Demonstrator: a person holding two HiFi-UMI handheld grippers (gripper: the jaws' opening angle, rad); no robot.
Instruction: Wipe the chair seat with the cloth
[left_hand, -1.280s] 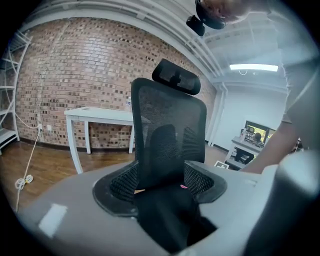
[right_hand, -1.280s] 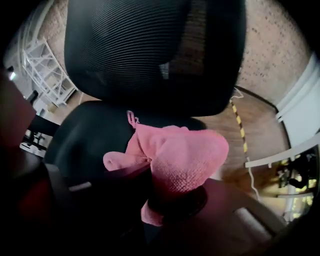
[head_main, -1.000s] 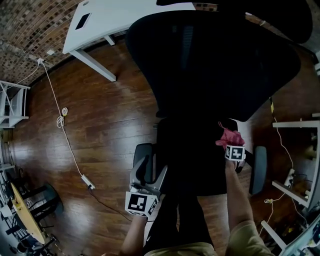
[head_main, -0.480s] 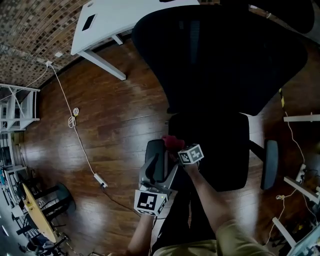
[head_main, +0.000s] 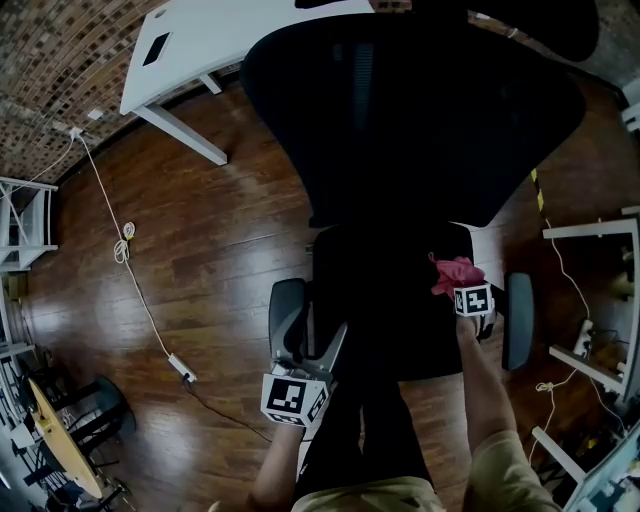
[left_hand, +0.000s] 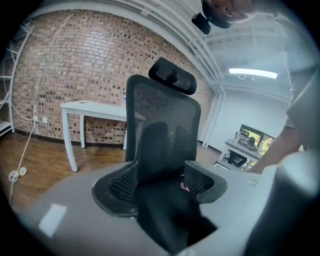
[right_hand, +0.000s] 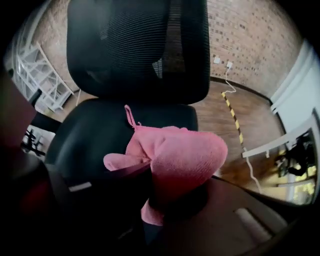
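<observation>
cloth — in right claw, over chair seat | left claw clamps armrest

Your head camera looks steeply down from above the chair seat, with the backrest on the far side and the floor all round. The camera on your left gripper sits low and very near the left armrest, facing the backrest, white table and brick wall. The camera on your right gripper hangs close over the seat's right side, facing the backrest past the cloth. All three views share seat and backrest
</observation>
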